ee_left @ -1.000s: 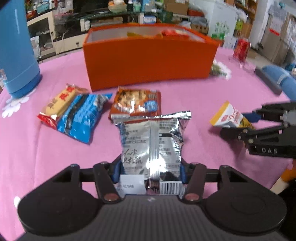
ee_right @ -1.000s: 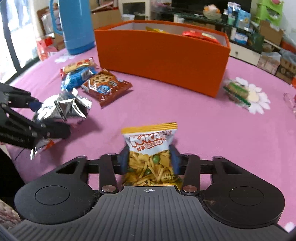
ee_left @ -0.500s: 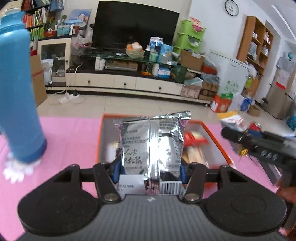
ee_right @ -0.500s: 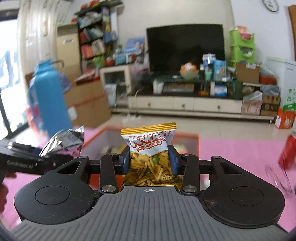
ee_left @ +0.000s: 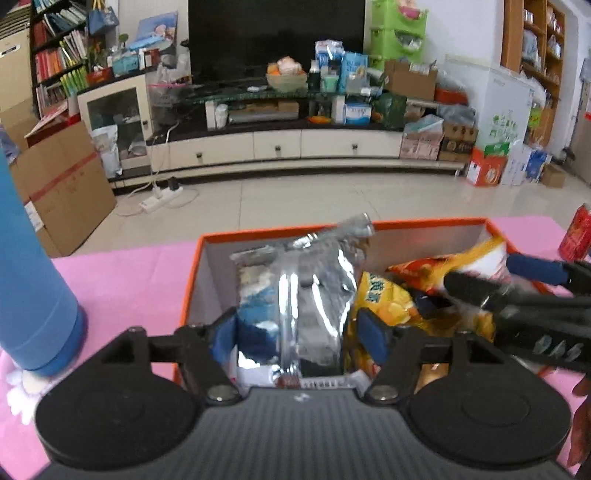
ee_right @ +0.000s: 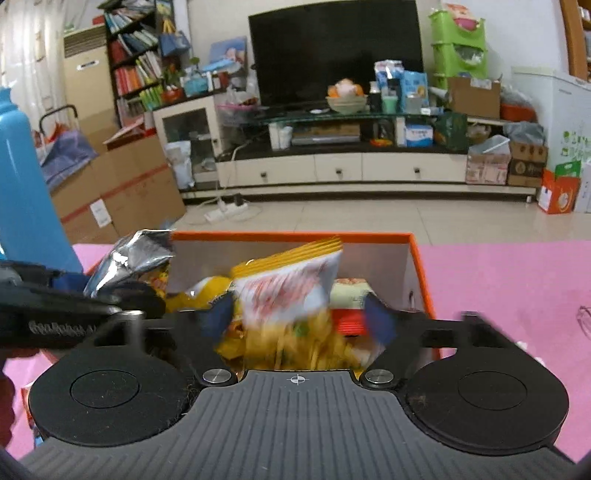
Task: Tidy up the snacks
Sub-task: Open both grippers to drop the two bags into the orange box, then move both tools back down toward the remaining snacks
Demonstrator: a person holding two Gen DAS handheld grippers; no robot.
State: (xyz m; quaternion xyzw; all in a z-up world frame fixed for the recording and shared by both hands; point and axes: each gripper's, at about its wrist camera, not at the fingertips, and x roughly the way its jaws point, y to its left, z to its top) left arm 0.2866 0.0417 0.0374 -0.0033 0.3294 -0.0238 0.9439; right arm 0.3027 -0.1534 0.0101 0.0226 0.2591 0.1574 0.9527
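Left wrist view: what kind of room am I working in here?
Most likely a lived-in home living room: a large television above a long white media cabinet, a bookshelf at left, and cardboard boxes on the tiled floor beyond the pink-covered table.

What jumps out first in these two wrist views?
The orange box, open on the pink table, with both grippers over it. The left gripper has its fingers spread around a silver snack bag; the right gripper, fingers also spread, has a blurred yellow-and-white snack bag tipping into the box. A tall blue flask stands left of the box.
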